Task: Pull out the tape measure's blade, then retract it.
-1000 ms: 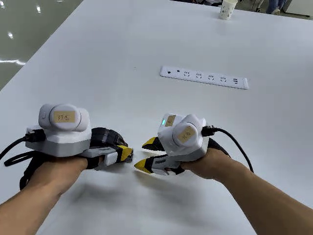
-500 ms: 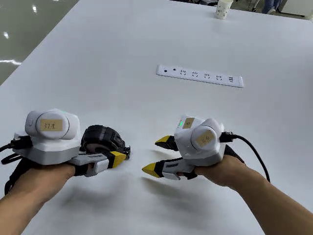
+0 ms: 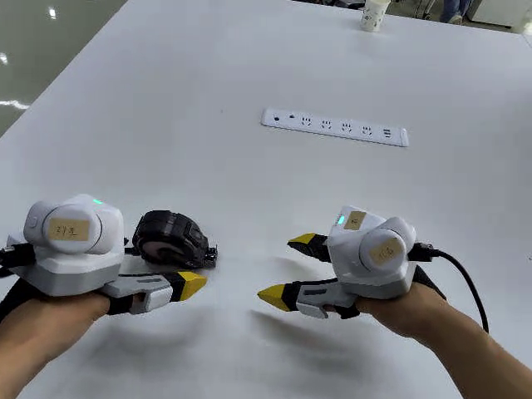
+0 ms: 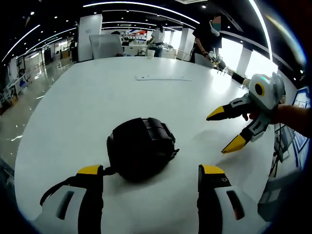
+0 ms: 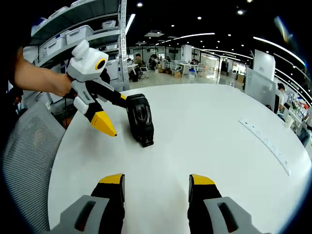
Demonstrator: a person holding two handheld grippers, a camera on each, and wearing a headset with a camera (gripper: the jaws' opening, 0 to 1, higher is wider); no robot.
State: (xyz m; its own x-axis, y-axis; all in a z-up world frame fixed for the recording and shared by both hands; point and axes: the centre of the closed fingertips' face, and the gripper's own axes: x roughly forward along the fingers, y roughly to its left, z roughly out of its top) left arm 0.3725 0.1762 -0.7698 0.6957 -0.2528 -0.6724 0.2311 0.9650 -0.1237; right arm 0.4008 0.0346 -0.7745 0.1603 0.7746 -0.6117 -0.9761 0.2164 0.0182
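Left gripper (image 4: 150, 170): fingers spread wide, holding nothing, standing either side of the black tape measure (image 3: 169, 237) with no contact visible. Right gripper (image 3: 284, 268): fingers wide, empty, tips pointing at the tape measure from well apart. The tape measure lies on the white worktop (image 3: 249, 66) toward its near edge. A power strip (image 3: 334, 126) lies farther in.

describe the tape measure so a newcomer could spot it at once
On the big white table, look nearer than the long white power strip. The tape measure lies at the open jaws of the left hand-held gripper: a chunky, rounded black case, unlike the flat white strip.
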